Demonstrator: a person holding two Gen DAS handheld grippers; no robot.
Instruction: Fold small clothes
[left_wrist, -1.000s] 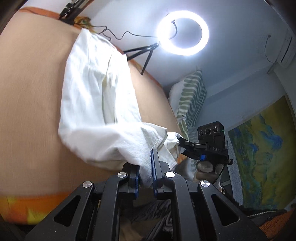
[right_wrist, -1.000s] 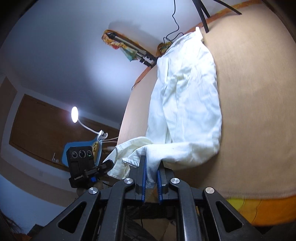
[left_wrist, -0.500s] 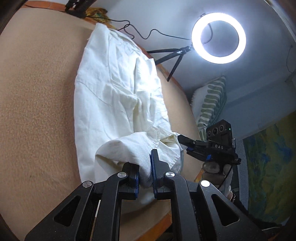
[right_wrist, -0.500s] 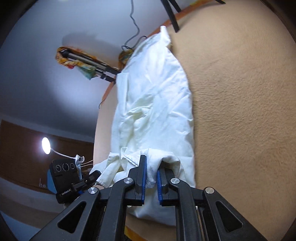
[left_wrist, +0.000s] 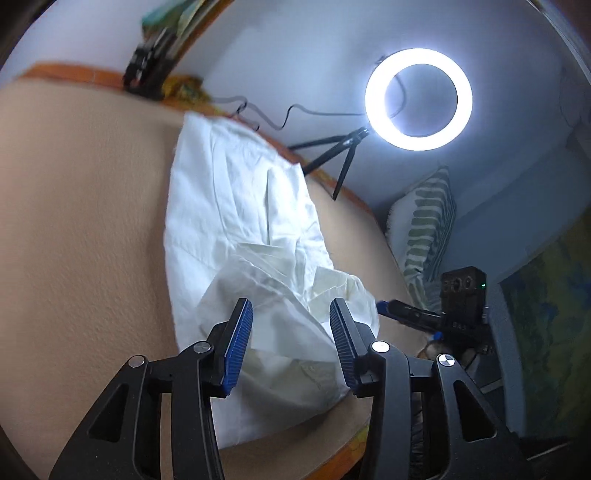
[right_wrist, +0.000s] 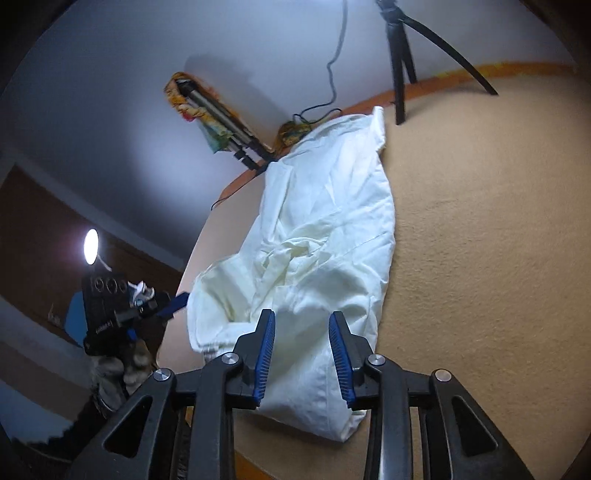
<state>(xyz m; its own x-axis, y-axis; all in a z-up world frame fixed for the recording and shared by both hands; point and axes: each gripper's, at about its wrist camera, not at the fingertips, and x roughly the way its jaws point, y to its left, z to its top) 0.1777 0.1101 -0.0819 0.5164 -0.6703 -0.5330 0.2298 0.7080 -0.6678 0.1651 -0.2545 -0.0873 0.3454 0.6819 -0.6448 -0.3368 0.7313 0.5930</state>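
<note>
Left hand-held gripper (left_wrist: 291, 309): jaws apart, just been opening; the blue pads (left_wrist: 236, 347) stand clear on either side of the cloth and press nothing. The white garment (left_wrist: 236, 221) lies lengthwise on the tan bed cover (left_wrist: 74, 240), its near end folded back over itself in a loose, rumpled heap just ahead of the fingertips.

Beyond the garment's far end, a black cable (left_wrist: 266, 118) runs along the bed's orange edge. Right of the garment stands a lit ring light (left_wrist: 418, 99) on a small tripod, with a green-striped pillow (left_wrist: 424, 229) below it.

Right hand-held gripper (right_wrist: 302, 317): jaws likewise parted, just been opening; cloth shows between them but the pads do not touch it. In this view the garment (right_wrist: 332, 221) stretches away from the gripper toward the black tripod legs (right_wrist: 402, 66) at the bed's far edge. The left gripper shows left of the garment's near end, a hand (right_wrist: 122, 363) beneath it.
</note>
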